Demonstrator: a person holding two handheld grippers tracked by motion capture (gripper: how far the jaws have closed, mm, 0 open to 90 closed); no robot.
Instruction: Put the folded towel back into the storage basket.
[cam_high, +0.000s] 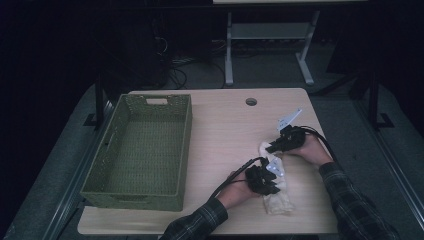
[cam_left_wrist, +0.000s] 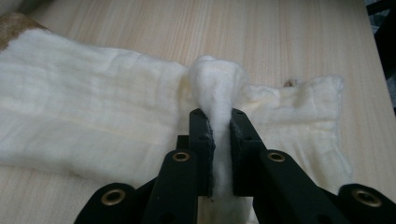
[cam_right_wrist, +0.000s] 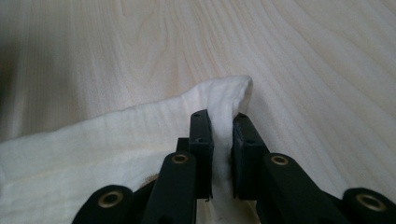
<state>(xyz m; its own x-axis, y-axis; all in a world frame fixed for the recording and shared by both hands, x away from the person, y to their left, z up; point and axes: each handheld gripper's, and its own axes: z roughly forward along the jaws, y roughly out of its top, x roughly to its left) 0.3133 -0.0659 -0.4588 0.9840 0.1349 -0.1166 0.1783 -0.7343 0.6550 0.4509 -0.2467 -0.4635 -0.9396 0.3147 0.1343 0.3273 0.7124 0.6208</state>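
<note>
A cream-white cloth (cam_high: 276, 192) lies on the wooden table (cam_high: 225, 135) near its front right. My left gripper (cam_high: 267, 186) is shut on a pinched fold of the cloth (cam_left_wrist: 93, 121); the fabric bulges up between its pads (cam_left_wrist: 205, 135). My right gripper (cam_high: 272, 148) grips the far end of the cloth (cam_right_wrist: 93, 158), with a corner squeezed between its pads (cam_right_wrist: 201, 135). A brown patch (cam_left_wrist: 14, 25) shows at the cloth's edge in the left gripper view.
A green woven basket (cam_high: 102, 182) stands empty on the left half of the table. A round cable hole (cam_high: 251, 101) sits near the far edge. A white desk frame (cam_high: 270, 35) stands on the floor beyond the table.
</note>
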